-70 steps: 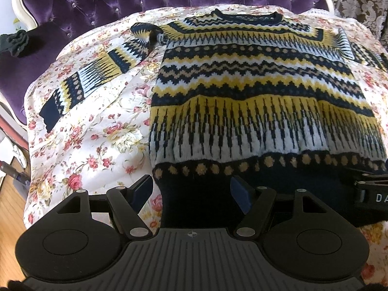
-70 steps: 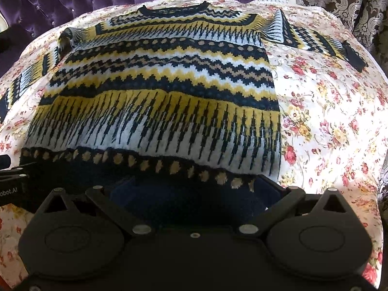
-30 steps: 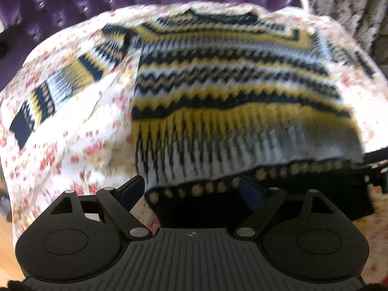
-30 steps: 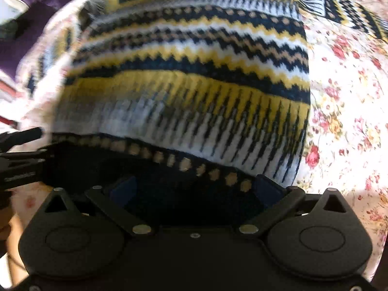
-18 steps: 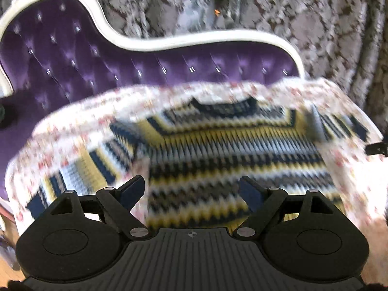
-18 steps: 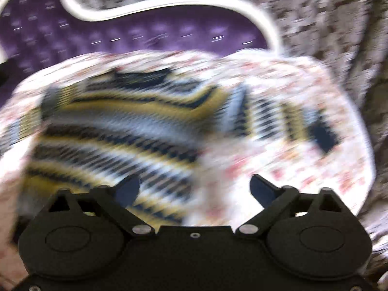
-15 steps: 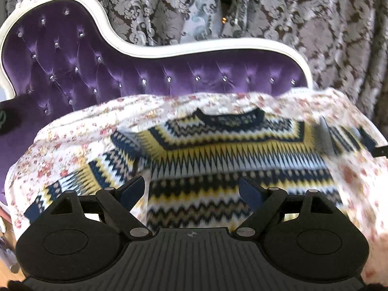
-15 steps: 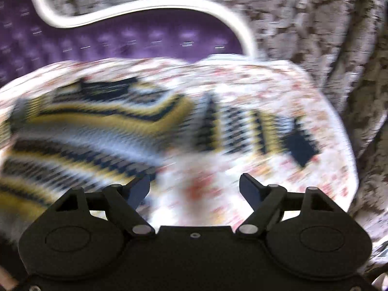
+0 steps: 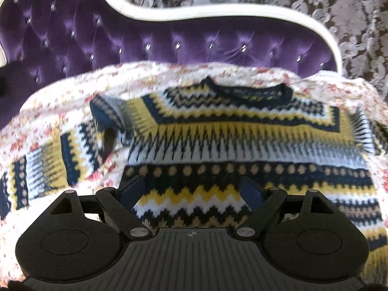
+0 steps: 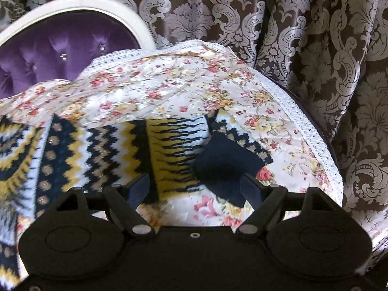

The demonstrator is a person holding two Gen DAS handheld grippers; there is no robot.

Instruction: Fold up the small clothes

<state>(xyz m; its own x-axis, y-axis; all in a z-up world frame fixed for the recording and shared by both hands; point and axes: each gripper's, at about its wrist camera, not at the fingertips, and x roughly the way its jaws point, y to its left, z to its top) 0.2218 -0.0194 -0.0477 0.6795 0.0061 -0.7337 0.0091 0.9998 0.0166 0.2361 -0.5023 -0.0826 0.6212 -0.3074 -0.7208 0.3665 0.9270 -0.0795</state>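
Left wrist view: navy-yellow-white zigzag knit sweater (image 9: 242,133) lies flat on the floral bedspread (image 9: 60,92), folding unstarted; left tongs (image 9: 191,191) and right tongs (image 10: 194,189) released, empty.

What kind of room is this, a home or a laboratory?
Most likely a home sitting room. A purple tufted sofa with a white frame carries a floral cover, a patterned sweater lies spread on it, and heavy damask curtains hang behind.

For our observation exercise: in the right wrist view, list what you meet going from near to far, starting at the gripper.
right gripper → dark sleeve cuff of the patterned sweater → floral bedspread → its white lace edging → brown damask curtain.
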